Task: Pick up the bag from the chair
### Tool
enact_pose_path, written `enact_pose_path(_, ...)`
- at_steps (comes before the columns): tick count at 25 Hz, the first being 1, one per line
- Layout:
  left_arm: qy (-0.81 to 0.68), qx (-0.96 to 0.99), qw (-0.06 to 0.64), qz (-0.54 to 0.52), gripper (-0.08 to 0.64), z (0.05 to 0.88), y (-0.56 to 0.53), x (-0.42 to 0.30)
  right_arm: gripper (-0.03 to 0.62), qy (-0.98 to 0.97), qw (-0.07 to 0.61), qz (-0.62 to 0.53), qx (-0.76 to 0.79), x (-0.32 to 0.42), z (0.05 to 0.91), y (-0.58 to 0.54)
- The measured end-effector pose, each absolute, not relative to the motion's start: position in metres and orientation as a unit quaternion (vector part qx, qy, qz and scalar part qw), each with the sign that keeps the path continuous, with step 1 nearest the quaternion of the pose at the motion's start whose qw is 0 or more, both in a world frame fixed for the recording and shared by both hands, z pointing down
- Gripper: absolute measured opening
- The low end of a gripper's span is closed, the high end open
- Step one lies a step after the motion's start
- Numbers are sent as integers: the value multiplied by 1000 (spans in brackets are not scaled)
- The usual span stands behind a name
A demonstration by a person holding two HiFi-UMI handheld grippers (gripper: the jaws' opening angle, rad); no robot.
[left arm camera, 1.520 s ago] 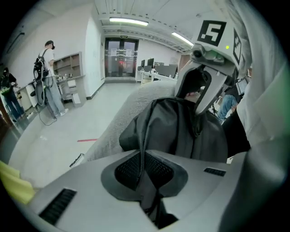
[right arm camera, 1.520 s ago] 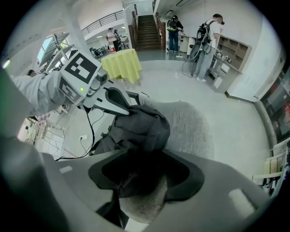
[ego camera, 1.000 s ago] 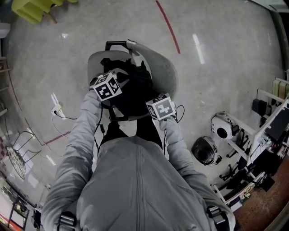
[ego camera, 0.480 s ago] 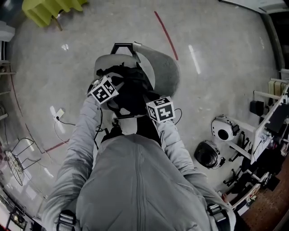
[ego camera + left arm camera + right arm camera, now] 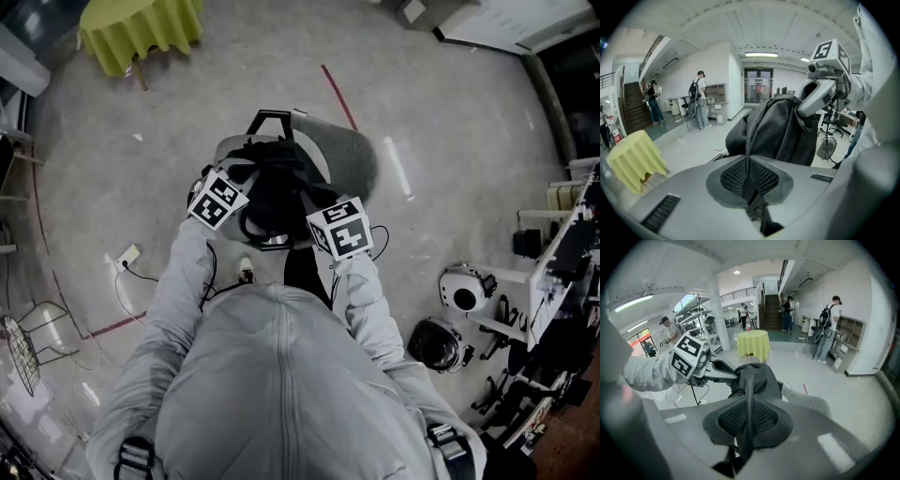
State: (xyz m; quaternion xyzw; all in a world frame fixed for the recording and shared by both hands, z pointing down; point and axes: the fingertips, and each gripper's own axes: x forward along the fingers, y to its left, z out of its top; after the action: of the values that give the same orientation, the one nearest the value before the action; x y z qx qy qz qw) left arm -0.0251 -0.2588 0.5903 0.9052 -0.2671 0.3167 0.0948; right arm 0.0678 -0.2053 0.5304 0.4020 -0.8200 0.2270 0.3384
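Observation:
The black bag [image 5: 277,192] hangs between my two grippers above the grey chair [image 5: 354,157]. My left gripper [image 5: 242,187] is shut on a black strap [image 5: 749,154] of the bag, whose bulk [image 5: 780,133] fills the middle of the left gripper view. My right gripper [image 5: 314,208] has just been closing on another strap [image 5: 749,399], which its pads now pinch. Each gripper appears in the other's view: the right gripper [image 5: 802,108] bites the bag's top edge, and the left gripper [image 5: 725,373] does the same. I cannot tell whether the bag's underside still touches the seat.
A table under a yellow cloth [image 5: 141,33] stands at the far left. A red line [image 5: 337,84] crosses the floor behind the chair. Two helmets [image 5: 461,286] and racks of gear crowd the right. A power strip with cable [image 5: 128,255] lies at left. People [image 5: 699,98] stand far off.
Both grippers have risen together with the bag, which is drawn up from the chair seat. The chair's black frame now shows more behind it.

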Motion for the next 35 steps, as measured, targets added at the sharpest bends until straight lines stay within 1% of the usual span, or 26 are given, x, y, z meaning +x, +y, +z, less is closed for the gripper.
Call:
enact_pose_path(5, -268, 916, 40, 296, 17, 530, -242, -42, 37, -844, 285, 169, 421, 58, 461, -207)
enact_pose_path(9, -262, 923, -4, 283, 17, 485, -223, -46, 37, -855, 278, 116, 421, 54, 413, -194)
enact_pose_path(12, -284, 923, -26, 259, 17, 458, -212, -49, 37, -859, 275, 99, 420, 50, 388, -182)
enact_pose_path(16, -313, 922, -29, 227, 17, 432, -195, -57, 37, -866, 268, 81, 415, 45, 365, -165)
enact_pose_path(21, -318, 920, -37, 224, 17, 414, -177, -59, 37, -868, 260, 61, 418, 44, 350, -151)
enact_pose_path(35, -317, 921, -42, 221, 17, 401, -154, -77, 37, -874, 245, 50, 417, 27, 337, -129)
